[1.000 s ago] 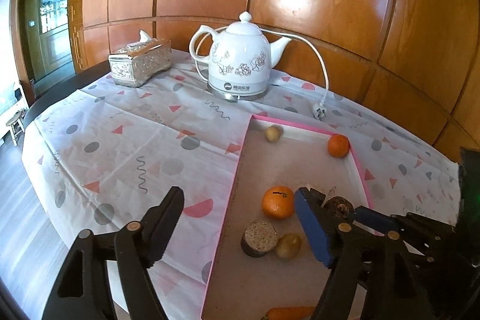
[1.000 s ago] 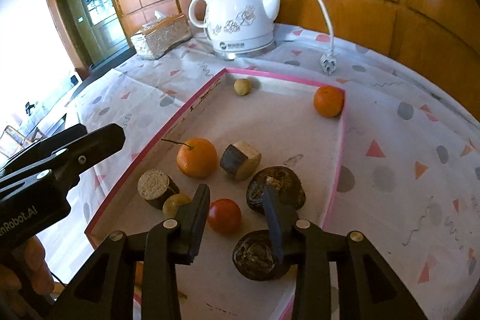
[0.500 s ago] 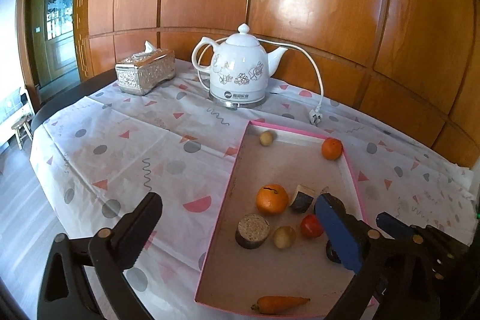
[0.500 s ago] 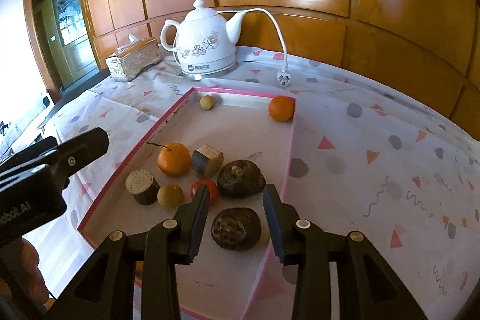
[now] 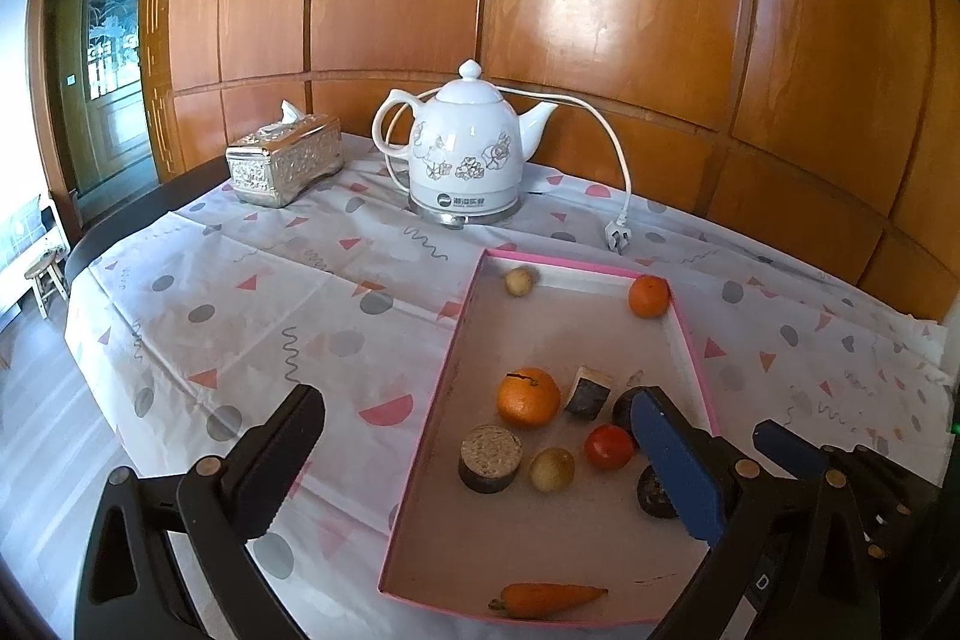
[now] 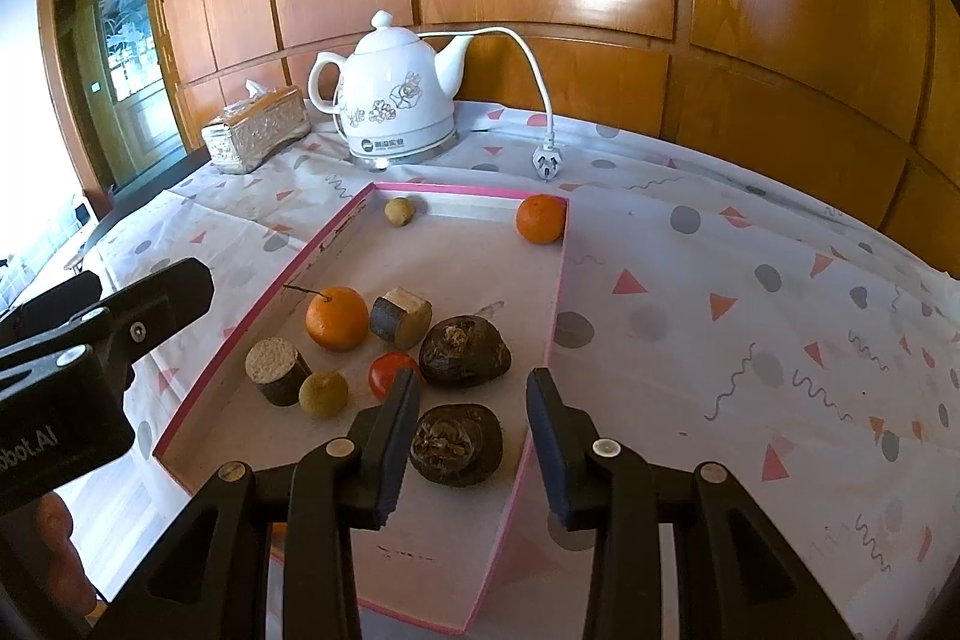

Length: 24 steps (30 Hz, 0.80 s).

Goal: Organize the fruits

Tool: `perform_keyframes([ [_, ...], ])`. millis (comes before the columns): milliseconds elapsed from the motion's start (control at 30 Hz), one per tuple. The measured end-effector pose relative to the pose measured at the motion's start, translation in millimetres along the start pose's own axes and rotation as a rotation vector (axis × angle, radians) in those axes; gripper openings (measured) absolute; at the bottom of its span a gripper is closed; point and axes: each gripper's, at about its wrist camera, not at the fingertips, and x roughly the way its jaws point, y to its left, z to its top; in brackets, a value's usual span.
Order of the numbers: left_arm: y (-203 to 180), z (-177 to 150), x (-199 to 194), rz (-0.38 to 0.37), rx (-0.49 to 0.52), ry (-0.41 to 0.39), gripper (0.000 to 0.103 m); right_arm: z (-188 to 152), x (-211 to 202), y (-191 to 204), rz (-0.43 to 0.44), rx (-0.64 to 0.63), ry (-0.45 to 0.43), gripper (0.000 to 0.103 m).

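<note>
A pink-rimmed tray [image 5: 474, 304] holds a stemmed orange [image 5: 528, 397], a smaller orange [image 5: 648, 296] in its far corner, a red tomato [image 6: 390, 373], a yellowish fruit [image 6: 324, 394], two brown cut pieces, a carrot [image 5: 546, 598] and two dark wrinkled fruits [image 6: 465, 352]. My left gripper [image 5: 474, 400] hangs wide open over the tray's left rim, holding nothing. My right gripper [image 6: 474, 382] hovers above the nearer dark fruit [image 6: 456, 445]. Its jaws stand narrowly apart and its pads touch nothing.
A white electric kettle [image 5: 465, 154] with a loose cord and plug [image 5: 618, 235] stands behind the tray. A silver tissue box [image 5: 282, 160] sits at the back left. Wood panelling closes the back. The patterned cloth [image 5: 270, 310] covers the table left of the tray.
Both grippers have drawn back from the tray, so more of it shows. The left gripper's jaws have spread wider. The right gripper's gap is unchanged.
</note>
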Motion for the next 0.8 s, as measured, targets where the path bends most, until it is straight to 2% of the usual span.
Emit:
perform_keyframes([
  [333, -3.7, 0.3, -2.4, 0.034, 0.008, -0.008, 0.103, -0.3, -0.9, -0.3, 0.002, 0.000, -0.004, 0.037],
  [800, -4.0, 2.0, -6.7, 0.045, 0.005, -0.017, 0.103, -1.4, -3.4, 1.8, -0.001, -0.008, -0.007, 0.037],
])
